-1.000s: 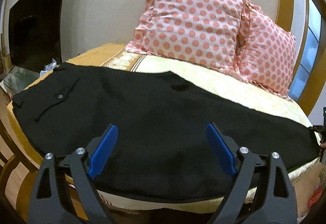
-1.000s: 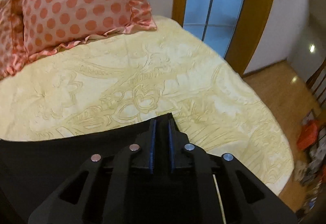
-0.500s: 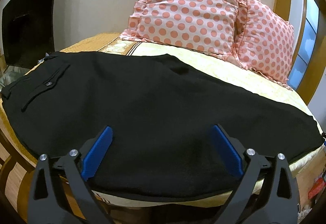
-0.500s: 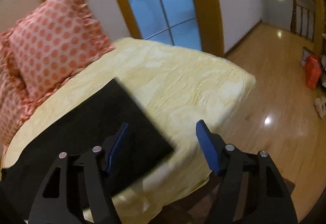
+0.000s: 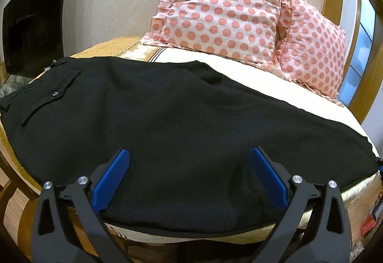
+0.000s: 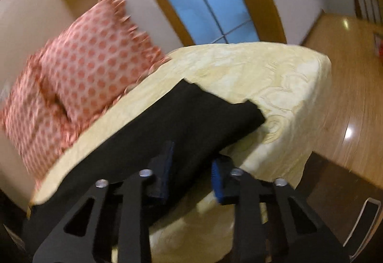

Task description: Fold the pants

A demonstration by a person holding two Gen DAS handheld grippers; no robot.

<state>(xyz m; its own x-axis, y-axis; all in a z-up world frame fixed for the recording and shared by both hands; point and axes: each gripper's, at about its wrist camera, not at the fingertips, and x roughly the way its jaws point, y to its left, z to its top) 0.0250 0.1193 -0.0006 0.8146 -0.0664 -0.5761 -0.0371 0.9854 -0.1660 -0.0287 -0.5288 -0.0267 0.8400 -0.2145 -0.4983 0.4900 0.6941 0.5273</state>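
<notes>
two grippers: left gripper (image 5: 190,175) spread wide over cloth, gripping nothing; right gripper (image 6: 191,173) just been closing, hem edge between the pads, contact blurred.
pants (image 5: 167,124): flat on bed (image 5: 275,71), long axis left-right, waistband left, hem (image 6: 239,117) right.
nearer hand: right, at hem.
views: left shows waistband; right shows only the hem end.

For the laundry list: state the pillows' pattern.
Pink pillows with coral polka dots and frilled edges, clearest in the left wrist view.
</notes>
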